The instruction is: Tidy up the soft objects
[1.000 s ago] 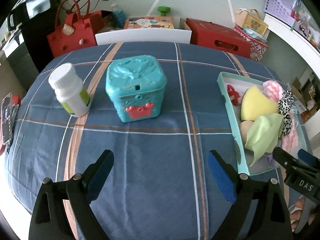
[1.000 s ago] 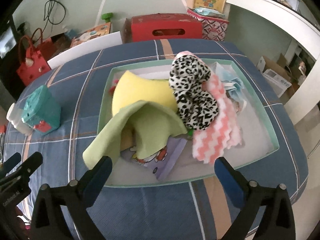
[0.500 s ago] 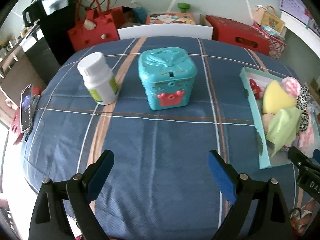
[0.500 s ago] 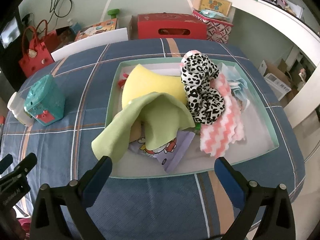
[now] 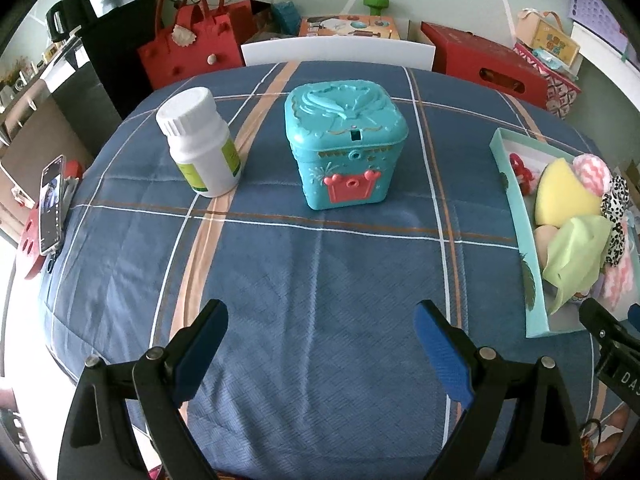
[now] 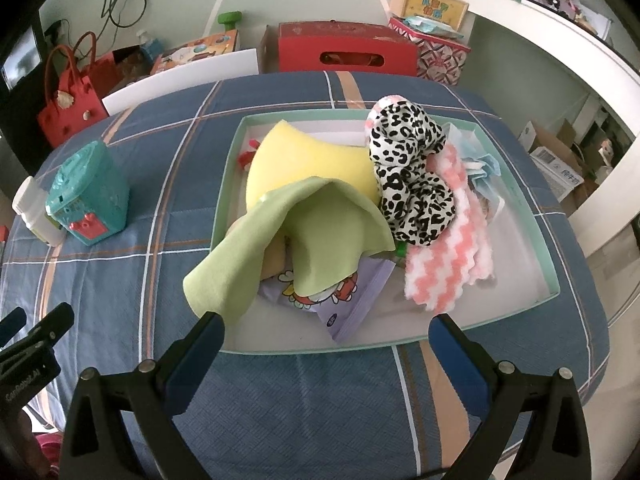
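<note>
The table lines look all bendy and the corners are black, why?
Left wrist view: the fisheye lens bows the stripes on the tablecloth and leaves black corners; bright glare washes out the lower left edge. Right wrist view: same bending around the tray, and daylight whitens the right side; the green cloth stays sharp.

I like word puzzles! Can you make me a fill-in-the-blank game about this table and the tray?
1. The white bottle stands beside the ____ toy box.
2. The green cloth hangs over the tray's ____ edge.
3. The spotted scrunchie is black and ____.
4. Both tools are ____.

Missing words: teal; near; white; open
</note>
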A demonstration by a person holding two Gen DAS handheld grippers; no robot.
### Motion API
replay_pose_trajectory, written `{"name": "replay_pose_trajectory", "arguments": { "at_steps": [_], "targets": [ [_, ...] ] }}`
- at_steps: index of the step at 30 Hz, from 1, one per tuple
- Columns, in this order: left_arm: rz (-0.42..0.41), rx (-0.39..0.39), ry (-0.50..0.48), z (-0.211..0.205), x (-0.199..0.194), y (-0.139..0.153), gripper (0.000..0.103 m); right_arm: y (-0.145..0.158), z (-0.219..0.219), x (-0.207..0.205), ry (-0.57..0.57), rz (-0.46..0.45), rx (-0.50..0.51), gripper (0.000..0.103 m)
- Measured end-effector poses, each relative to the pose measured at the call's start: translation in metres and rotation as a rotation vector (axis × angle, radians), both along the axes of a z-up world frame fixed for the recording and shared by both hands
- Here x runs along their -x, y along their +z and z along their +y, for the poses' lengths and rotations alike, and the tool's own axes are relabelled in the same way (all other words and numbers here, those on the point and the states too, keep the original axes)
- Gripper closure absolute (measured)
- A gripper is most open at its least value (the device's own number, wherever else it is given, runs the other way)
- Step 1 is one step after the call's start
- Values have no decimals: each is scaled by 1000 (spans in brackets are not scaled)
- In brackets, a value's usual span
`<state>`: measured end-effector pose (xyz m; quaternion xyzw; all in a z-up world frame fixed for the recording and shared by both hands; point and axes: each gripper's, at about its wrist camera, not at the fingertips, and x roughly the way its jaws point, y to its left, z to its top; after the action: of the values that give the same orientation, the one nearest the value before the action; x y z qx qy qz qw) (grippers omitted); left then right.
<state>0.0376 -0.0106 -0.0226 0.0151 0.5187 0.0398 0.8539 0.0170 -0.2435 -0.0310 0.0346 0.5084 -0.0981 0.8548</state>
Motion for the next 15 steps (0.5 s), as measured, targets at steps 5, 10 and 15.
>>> {"name": "replay_pose_trajectory", "arguments": {
  "at_steps": [5, 10, 15],
  "targets": [
    [8, 12, -9, -1, -2, -4, 9, -2, 1, -1, 1, 8, -3, 0],
    [25, 17, -13, -1, -4, -8, 9, -5, 2, -3, 4, 16, -11, 0],
    [31, 12, -24, -3, -6, -9, 9, -8, 3, -4, 6, 21, -16, 0]
  ]
}}
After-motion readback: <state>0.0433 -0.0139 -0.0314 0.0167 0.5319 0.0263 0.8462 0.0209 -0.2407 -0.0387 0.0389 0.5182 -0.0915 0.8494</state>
